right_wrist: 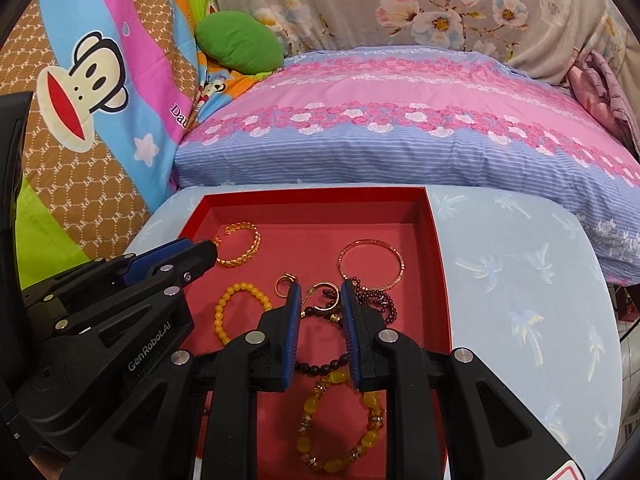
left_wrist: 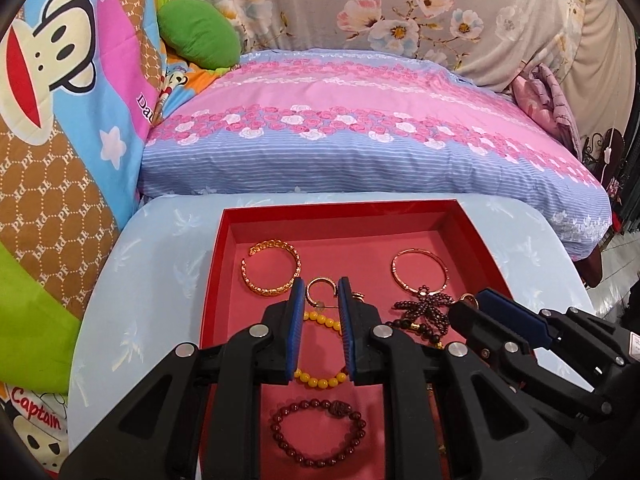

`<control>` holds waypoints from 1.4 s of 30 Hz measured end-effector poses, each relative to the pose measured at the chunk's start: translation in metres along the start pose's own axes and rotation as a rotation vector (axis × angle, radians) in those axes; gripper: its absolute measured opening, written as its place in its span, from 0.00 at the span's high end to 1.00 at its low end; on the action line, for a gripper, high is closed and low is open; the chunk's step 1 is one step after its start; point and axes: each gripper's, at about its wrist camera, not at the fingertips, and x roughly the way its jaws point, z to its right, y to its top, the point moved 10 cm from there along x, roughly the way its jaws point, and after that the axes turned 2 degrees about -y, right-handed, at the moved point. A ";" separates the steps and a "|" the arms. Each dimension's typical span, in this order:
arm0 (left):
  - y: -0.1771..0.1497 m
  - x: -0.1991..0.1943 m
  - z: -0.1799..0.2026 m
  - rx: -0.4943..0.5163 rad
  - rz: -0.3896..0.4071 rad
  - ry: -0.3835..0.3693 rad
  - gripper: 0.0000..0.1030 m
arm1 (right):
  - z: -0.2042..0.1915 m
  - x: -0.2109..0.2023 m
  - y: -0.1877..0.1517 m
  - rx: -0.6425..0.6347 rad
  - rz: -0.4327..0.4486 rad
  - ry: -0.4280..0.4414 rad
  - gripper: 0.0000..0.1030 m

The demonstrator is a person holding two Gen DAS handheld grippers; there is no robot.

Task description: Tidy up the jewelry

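Nearest, the left gripper (left_wrist: 320, 292) and right gripper (right_wrist: 321, 294) are being held over the red tray (left_wrist: 224, 264), jaws slightly parted and pinching nothing. Below them, a maroon bead bracelet (left_wrist: 318, 432), yellow bead bracelet (left_wrist: 320, 380) and amber bracelet (right_wrist: 340, 424) are lying in the tray. Farther in, a gold cuff (left_wrist: 272, 266) and thin bangle (left_wrist: 420, 272) are resting. Beyond, a pink pillow (left_wrist: 360, 128) is showing.

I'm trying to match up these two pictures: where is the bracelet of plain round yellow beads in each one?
Left wrist view: the yellow bead bracelet lies low in the middle, partly hidden by the left gripper.
Right wrist view: it lies left of centre, beside the right gripper.
Shared landmark: the red box, which holds it in both.
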 end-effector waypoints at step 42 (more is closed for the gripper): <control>-0.021 -0.033 -0.006 -0.031 -0.005 0.040 0.53 | 0.008 -0.030 -0.021 0.007 -0.004 -0.074 0.57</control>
